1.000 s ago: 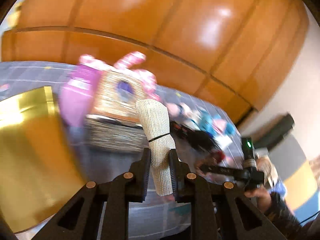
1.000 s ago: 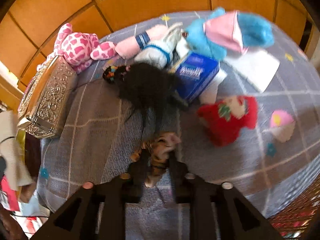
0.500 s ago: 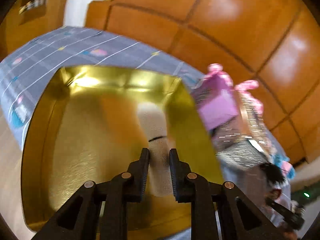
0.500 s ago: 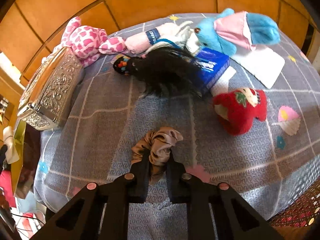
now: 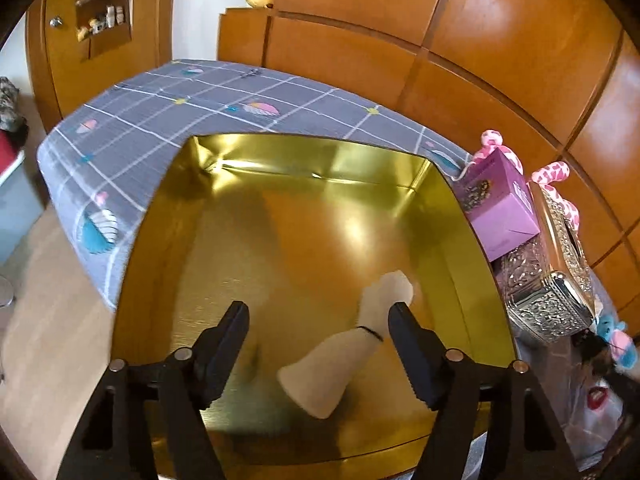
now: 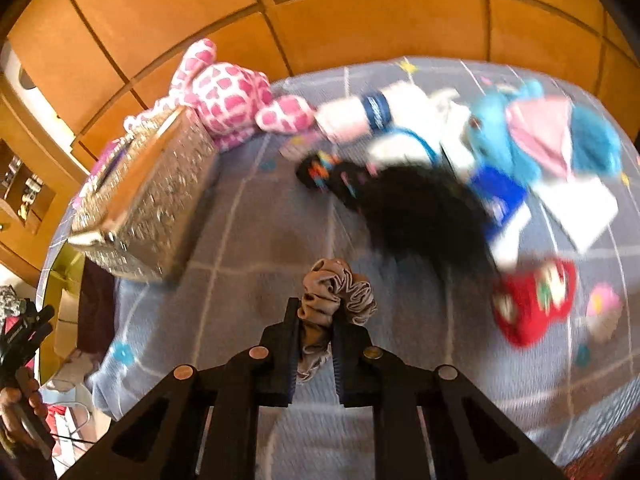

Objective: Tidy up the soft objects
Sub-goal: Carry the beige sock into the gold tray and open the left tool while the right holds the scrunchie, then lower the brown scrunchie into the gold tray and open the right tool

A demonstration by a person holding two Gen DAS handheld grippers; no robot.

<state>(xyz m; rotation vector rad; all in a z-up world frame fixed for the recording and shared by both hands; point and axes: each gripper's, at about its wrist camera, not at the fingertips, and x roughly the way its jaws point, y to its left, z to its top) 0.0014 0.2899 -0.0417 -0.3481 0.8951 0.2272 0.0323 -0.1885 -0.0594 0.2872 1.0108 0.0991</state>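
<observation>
My left gripper (image 5: 318, 314) is open above a gold tin box (image 5: 304, 152). A rolled beige mesh cloth (image 5: 344, 344) tied with a black band lies or falls between the fingers inside the box, blurred, free of the pads. My right gripper (image 6: 314, 312) is shut on a taupe satin scrunchie (image 6: 336, 288) and holds it above the grey bedspread (image 6: 248, 248). Beyond it lie a pink spotted plush (image 6: 224, 96), a black hairy piece (image 6: 420, 208), a blue plush (image 6: 560, 144) and a red plush (image 6: 532, 300).
A silver embossed box (image 6: 148, 196) stands left of the right gripper; it also shows in the left wrist view (image 5: 556, 280), beside a purple carton (image 5: 500, 204). Wooden panelling (image 5: 480, 40) backs the bed. The bed edge drops to the floor at left (image 5: 24, 280).
My left gripper opened and let go of the beige roll, which has tipped right inside the gold box. My right gripper lifted the scrunchie and swung left.
</observation>
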